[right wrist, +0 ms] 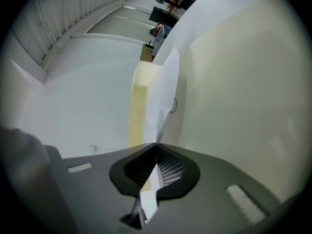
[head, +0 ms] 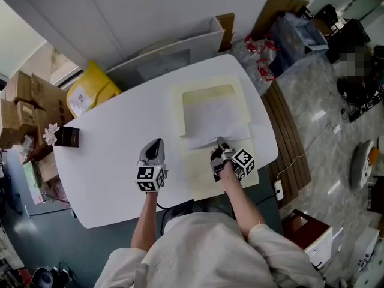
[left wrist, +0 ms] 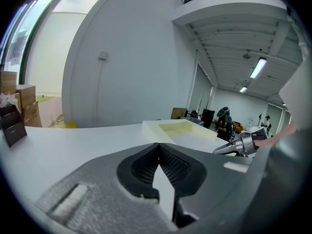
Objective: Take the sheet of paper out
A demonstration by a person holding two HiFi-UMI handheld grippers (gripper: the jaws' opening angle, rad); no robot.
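Note:
A white sheet of paper (head: pixel 216 119) lies in a shallow cream box (head: pixel 177 107) on the white table (head: pixel 114 161), its near edge drawn over the box's front rim. My right gripper (head: pixel 221 143) is shut on that near edge. In the right gripper view the paper (right wrist: pixel 165 91) runs from the closed jaws (right wrist: pixel 156 146) up along the cream box wall (right wrist: pixel 137 106). My left gripper (head: pixel 155 144) hovers over bare table left of the box, shut and holding nothing. In the left gripper view (left wrist: pixel 158 146) the box (left wrist: pixel 180 128) lies ahead to the right, with the right gripper (left wrist: pixel 243 144) beside it.
A flat cream lid (head: pixel 201 182) lies under the right gripper near the table's front edge. A small dark box with a flower (head: pixel 65 135) stands at the table's left end. Cardboard boxes (head: pixel 24 101), a yellow bag (head: pixel 90 89) and a wooden bench (head: pixel 291 137) surround the table.

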